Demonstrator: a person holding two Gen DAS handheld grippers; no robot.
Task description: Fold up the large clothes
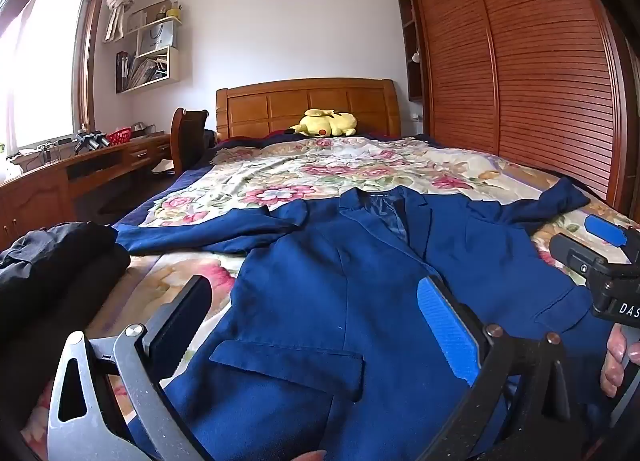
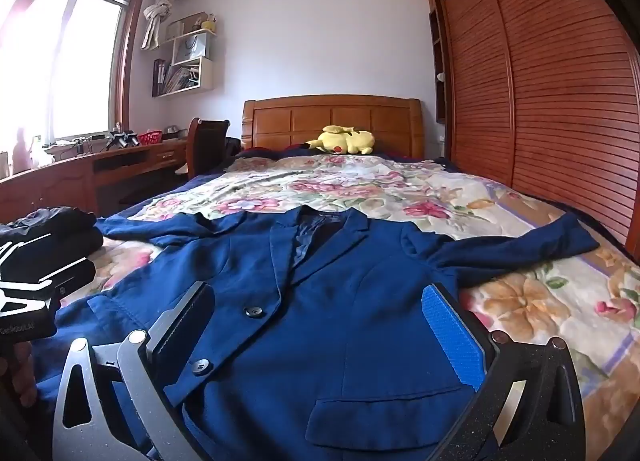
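So the blue blazer point(image 2: 320, 301) is lying face up, sleeves spread, on the flowery bed point(image 2: 520, 301). Left gripper point(image 1: 320, 325) and right gripper point(image 2: 320, 329) both hover over it, jaws wide apart, gripping nothing. Dark clothes point(image 1: 52, 261) are piled at the left.

Daylight only, from the big wood-framed window point(image 2: 76, 65) at 9–10 o'clock in both wrist views; panes blown out to white, pink flare bleeding over the frame. White far wall point(image 1: 288, 21) evenly lit, mid-room exposure fine. Near field dimmer: navy blue suit jacket point(image 2: 320, 301) reads dark but keeps fabric texture, pile of black clothes point(image 1: 52, 261) at 8 o'clock crushed to near black. Shadows soft. Heavy fisheye: louvred brown wardrobe doors point(image 1: 540, 81) bow at 3 o'clock, black vignette in corners. No motion blur; focus sharp.
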